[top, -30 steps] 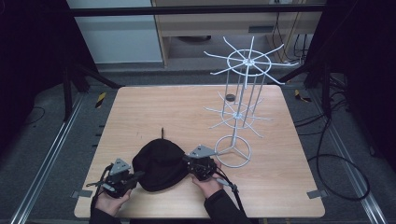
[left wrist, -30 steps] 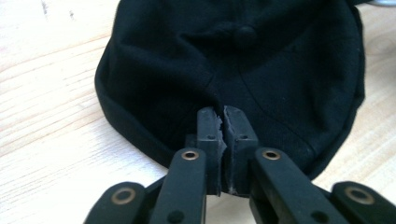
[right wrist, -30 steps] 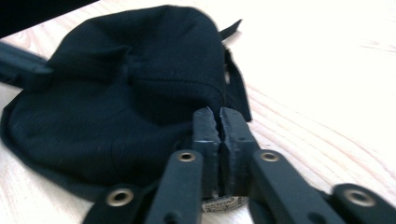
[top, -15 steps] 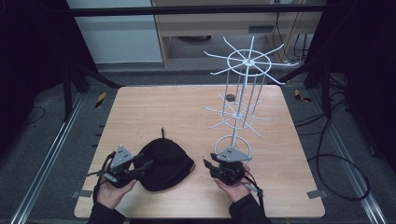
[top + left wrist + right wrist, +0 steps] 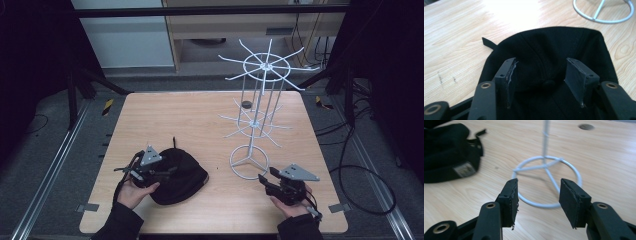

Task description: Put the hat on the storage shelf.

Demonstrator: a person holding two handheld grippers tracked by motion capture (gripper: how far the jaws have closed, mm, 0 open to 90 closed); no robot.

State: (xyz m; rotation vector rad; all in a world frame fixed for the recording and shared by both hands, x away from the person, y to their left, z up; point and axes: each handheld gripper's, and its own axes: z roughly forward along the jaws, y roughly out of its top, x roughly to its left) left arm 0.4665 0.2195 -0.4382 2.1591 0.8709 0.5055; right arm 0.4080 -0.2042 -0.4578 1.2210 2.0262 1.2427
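A black cap (image 5: 182, 176) lies on the wooden table (image 5: 175, 115) near its front left. My left gripper (image 5: 169, 173) is at the cap's left side and points right over it. In the left gripper view its jaws (image 5: 540, 67) stand open over the cap's crown (image 5: 554, 47); they have just been opening, and the pads do not press on the cloth. My right gripper (image 5: 263, 181) is near the front right and points left. Its jaws (image 5: 537, 188) have just been opening too, and nothing is between them. The cap (image 5: 446, 152) lies off to its left.
A white wire rack (image 5: 260, 95) with spoke arms stands right of centre on a ring base (image 5: 249, 162), just beyond the right gripper; the ring (image 5: 546, 182) shows past its jaws. A small dark disc (image 5: 246, 104) lies behind the rack. Dark floor and cables surround the table.
Both grippers were shut at the cap's sides and have opened. The right one has moved far right to the rack's base; the left one has drawn back a little. The cap stays on the table.
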